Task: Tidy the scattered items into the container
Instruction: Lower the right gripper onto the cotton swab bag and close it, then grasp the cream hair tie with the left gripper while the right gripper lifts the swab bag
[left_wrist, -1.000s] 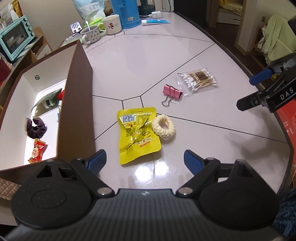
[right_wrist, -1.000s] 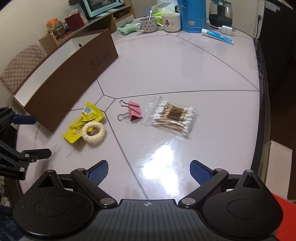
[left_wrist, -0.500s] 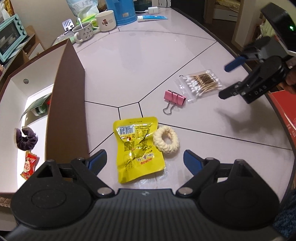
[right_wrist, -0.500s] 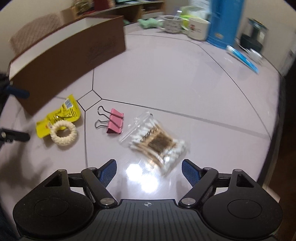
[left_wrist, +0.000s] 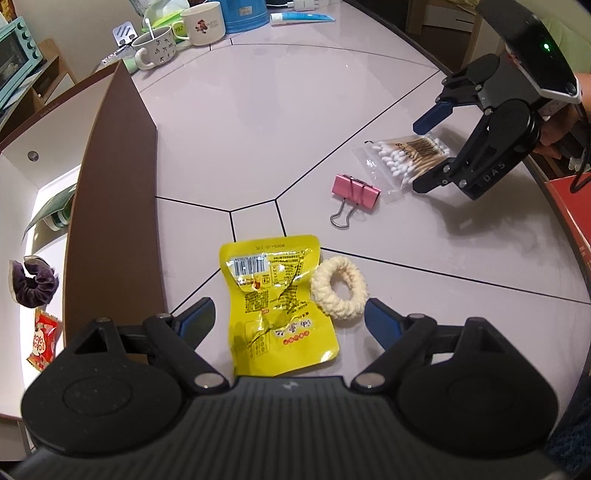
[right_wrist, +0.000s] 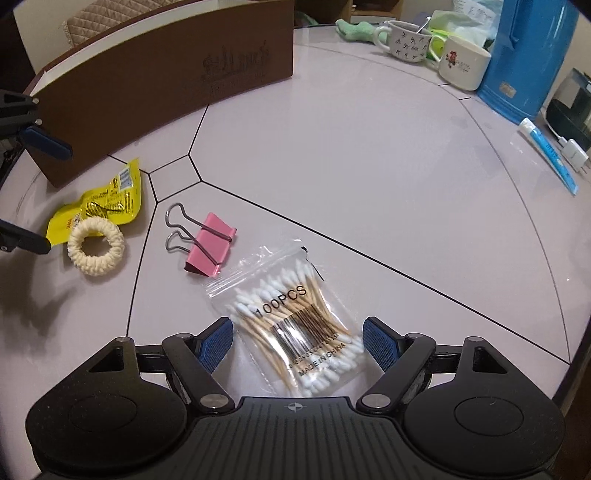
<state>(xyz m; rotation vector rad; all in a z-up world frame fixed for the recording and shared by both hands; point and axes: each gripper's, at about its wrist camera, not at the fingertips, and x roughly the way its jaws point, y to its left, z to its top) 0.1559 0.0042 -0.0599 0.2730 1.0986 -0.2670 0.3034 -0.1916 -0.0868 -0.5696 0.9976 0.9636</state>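
Four loose items (left_wrist: 280, 302); both grippers (right_wrist: 297, 341) gape, clamping nothing; one box (left_wrist: 114, 206).

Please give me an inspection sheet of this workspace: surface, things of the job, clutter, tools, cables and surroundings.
Surface: glossy pale table with dark seam lines.
Job's things: yellow snack packet, cream hair tie, pink binder clip and bag of cotton swabs lie loose; brown box already holds a purple scrunchie and a red packet.
Clutter: two mugs, blue jug, blue tube at the far edge.
Tools: left tool open around the yellow packet; right tool open around the swab bag, jaws just closing.
Cables: white plug, cord barely visible.
Surroundings: teal oven on a shelf.
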